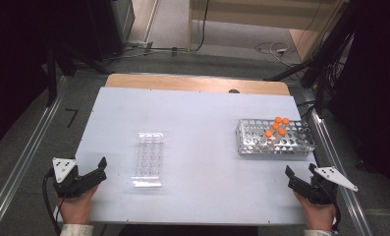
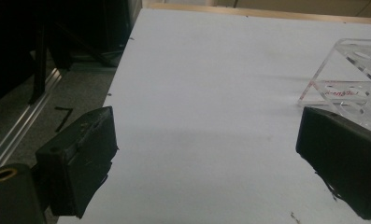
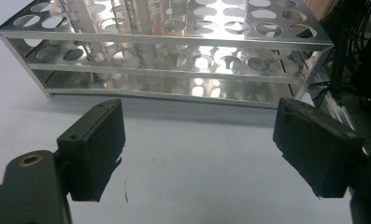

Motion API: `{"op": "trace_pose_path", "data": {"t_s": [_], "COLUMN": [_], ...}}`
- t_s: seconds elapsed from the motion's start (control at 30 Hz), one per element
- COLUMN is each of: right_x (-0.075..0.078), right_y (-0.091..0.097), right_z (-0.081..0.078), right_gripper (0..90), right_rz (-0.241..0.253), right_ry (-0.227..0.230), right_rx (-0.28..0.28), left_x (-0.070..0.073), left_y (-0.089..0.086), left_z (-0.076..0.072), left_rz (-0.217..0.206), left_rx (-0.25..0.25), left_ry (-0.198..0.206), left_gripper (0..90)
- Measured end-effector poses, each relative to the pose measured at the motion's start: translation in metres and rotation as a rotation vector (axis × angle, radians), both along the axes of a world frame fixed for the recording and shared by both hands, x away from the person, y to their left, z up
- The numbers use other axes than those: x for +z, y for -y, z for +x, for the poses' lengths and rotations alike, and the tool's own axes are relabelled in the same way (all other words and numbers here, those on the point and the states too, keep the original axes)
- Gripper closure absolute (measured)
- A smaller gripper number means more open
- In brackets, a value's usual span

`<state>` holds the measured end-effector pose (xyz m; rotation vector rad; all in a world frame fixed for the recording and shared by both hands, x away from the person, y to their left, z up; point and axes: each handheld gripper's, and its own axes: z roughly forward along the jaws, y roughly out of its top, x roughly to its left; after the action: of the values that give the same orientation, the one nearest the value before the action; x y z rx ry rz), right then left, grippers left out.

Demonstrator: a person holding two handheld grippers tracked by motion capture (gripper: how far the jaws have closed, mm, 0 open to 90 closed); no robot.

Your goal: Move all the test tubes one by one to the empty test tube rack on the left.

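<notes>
Tubes (image 1: 277, 129) with orange caps stand upright in a metal rack (image 1: 251, 142) on the right half of the white table (image 1: 197, 108), clustered toward the rack's far right end. In the right gripper view their clear bodies (image 3: 143, 28) run down through the holed tiers of the rack (image 3: 267, 63). They look light, stiff and smooth, likely slippery plastic or glass, so a pinch just under the cap, on the part standing above the top tier, seems the safest hold, followed by a straight upward lift. A clear plastic rack (image 1: 148, 158) lies left of centre, well apart from the metal one; its near corner (image 2: 342, 88) appears in the left gripper view, and it looks light and easy to shove.

Right gripper (image 1: 298, 172) rests at the table's near right edge, near the metal rack, jaws spread with nothing between them. Left gripper (image 1: 97, 169) sits at the near left edge, just beside the clear rack, jaws likewise spread and empty.
</notes>
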<state>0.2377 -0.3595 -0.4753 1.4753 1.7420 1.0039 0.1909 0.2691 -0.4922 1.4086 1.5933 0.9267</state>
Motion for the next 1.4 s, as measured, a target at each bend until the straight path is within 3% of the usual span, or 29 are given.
{"op": "trace_pose_path", "data": {"t_s": [0.73, 1.4], "right_x": [0.005, 0.010], "right_y": [-0.011, -0.031], "right_z": [0.002, 0.024], "right_gripper": [18.2, 20.5], "right_rz": [0.002, 0.002], "right_ry": [0.002, 0.007], "right_rx": [0.032, 0.064], "left_x": [0.001, 0.001], "left_y": [-0.001, -0.001], "left_z": [-0.001, -0.001], "left_rz": [0.000, -0.001], "left_rx": [0.021, 0.032], "left_ry": [0.010, 0.015], "left_gripper": [5.7, 5.7]}}
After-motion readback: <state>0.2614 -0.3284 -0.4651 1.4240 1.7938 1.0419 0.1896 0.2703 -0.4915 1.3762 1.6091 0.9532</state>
